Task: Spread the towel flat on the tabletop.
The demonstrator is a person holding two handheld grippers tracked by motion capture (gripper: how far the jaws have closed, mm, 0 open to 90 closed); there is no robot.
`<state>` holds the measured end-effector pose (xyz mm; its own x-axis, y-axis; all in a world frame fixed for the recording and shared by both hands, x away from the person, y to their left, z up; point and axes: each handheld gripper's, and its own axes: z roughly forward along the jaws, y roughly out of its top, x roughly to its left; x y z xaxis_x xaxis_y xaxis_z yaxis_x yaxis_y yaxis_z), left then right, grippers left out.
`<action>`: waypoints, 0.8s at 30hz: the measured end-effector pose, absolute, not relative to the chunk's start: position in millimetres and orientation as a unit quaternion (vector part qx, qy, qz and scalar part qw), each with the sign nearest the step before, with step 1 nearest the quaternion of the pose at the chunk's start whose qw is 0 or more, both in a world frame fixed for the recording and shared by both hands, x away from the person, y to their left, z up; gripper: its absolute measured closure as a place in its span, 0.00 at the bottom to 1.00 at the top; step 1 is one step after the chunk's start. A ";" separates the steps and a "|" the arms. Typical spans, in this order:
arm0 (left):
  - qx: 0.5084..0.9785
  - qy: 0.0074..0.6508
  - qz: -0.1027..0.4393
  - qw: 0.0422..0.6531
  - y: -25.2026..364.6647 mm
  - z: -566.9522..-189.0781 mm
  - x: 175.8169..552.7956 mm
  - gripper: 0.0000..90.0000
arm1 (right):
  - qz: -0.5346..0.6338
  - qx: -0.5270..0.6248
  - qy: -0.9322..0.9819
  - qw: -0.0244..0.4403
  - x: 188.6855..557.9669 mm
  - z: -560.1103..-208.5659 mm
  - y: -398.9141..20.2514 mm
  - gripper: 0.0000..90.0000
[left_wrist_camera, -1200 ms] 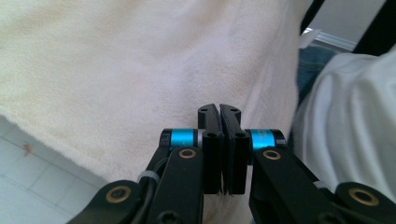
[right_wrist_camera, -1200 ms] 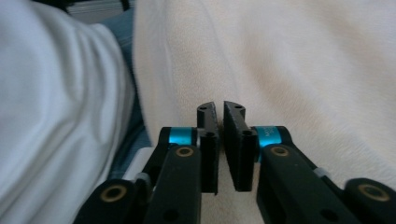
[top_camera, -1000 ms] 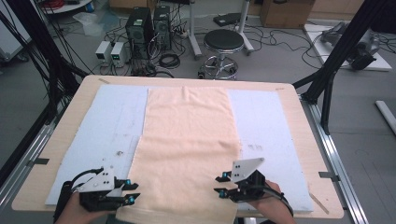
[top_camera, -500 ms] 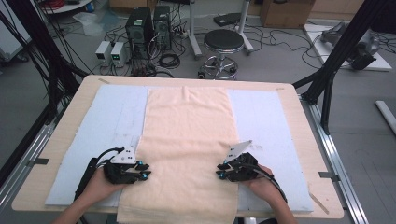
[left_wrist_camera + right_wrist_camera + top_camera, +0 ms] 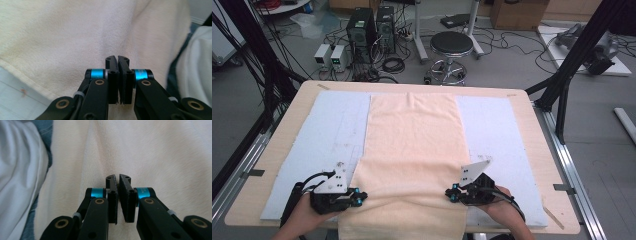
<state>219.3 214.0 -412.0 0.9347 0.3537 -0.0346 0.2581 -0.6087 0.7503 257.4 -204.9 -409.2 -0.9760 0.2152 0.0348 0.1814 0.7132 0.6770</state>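
A long cream towel [image 5: 412, 135] lies lengthwise down the middle of the table, and its near end hangs over the front edge. My left gripper [image 5: 357, 196] sits at the towel's left edge near the front, my right gripper [image 5: 449, 194] at its right edge. Both have just been closing. In the left gripper view the left gripper [image 5: 117, 58] is shut, with towel [image 5: 62, 32] creases running into its tips. In the right gripper view the right gripper [image 5: 117, 176] is shut on puckered towel [image 5: 162, 152] the same way. A shallow ridge crosses the cloth between them.
A pale blue mat [image 5: 327, 135] covers the wooden table [image 5: 272, 165] under the towel. A white sleeve [image 5: 20, 170] shows beside the cloth. Behind the table stand a stool [image 5: 452, 45], computer boxes [image 5: 362, 25] and cables; black frame posts [image 5: 572, 65] flank the sides.
Both grippers moved from the front edge onto the towel's side edges, then drew back slightly toward the person. Their jaws closed and the cloth between them has bunched.
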 end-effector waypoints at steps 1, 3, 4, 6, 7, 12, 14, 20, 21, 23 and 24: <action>0.896 0.168 0.049 0.409 214.0 -412.4 214.0 0.96 | 0.365 0.105 0.925 0.021 254.5 -408.7 -204.9 0.92; 0.900 0.155 0.029 0.407 212.4 -413.7 203.3 0.96 | 0.377 0.095 0.921 0.009 249.6 -407.1 -205.7 0.89; 0.901 0.147 0.018 0.409 211.5 -414.4 199.1 0.95 | 0.380 0.090 0.920 0.004 247.2 -405.4 -206.4 0.85; 0.899 0.142 0.018 0.414 210.2 -413.5 194.1 0.91 | 0.381 0.091 0.920 0.008 243.7 -401.8 -208.7 0.80; 0.900 0.143 0.029 0.412 210.2 -412.3 194.8 0.84 | 0.382 0.095 0.919 0.017 244.0 -400.9 -210.2 0.77; 0.890 0.171 0.055 0.420 214.3 -413.3 217.7 0.69 | 0.379 0.107 0.919 -0.004 247.4 -410.6 -210.5 0.66; 0.893 0.172 0.046 0.414 212.3 -417.6 225.9 0.66 | 0.379 0.101 0.920 -0.017 248.0 -415.5 -207.3 0.62; 0.908 0.170 0.015 0.382 198.4 -432.9 235.9 0.90 | 0.351 0.106 0.930 -0.021 253.0 -430.1 -197.2 0.84; 0.910 0.169 0.010 0.379 198.3 -432.3 235.2 0.95 | 0.353 0.098 0.930 -0.020 251.6 -429.4 -196.8 0.93; 0.913 0.160 0.012 0.375 198.1 -431.5 231.0 0.97 | 0.348 0.085 0.933 -0.012 247.2 -427.2 -196.6 0.95; 0.915 0.155 0.009 0.373 198.1 -430.6 228.7 0.97 | 0.346 0.083 0.934 -0.012 245.6 -426.1 -196.9 0.96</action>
